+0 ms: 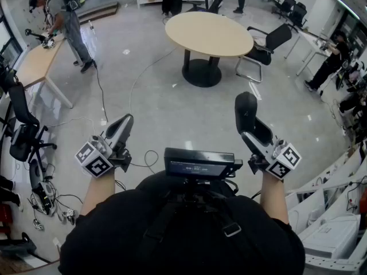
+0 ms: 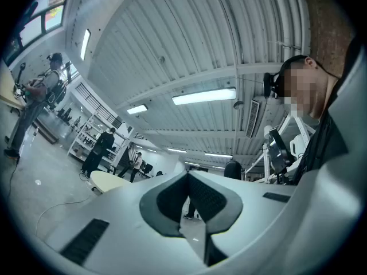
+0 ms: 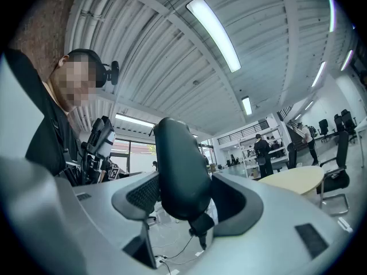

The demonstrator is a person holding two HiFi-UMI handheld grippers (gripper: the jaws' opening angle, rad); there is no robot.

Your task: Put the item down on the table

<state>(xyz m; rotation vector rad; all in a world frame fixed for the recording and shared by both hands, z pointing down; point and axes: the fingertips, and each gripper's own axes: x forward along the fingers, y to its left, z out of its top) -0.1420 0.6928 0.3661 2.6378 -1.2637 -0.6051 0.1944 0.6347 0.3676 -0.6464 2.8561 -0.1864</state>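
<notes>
A: R gripper [image 1: 248, 122] status?
B: Clamped on the item [image 3: 179, 168], a dark, rounded, oblong thing. Both pads press its sides; its top end stands up past the jaw tips, and a thin stub hangs from its lower end.
A: L gripper [image 2: 187, 177]?
B: Closed, tips meeting, nothing between.
A: Item pos. vs. table?
B: In the air, in front of the person on the right side. It is well apart from the round table [image 1: 209, 34] (beige top, black pedestal), which stands across the grey floor [image 1: 172, 113].
A: Surroundings?
B: Black office chair [image 1: 268, 43] just beside the table's right edge; a cable [image 1: 137, 76] runs over the floor. Both grippers tilt slightly upward.
</notes>
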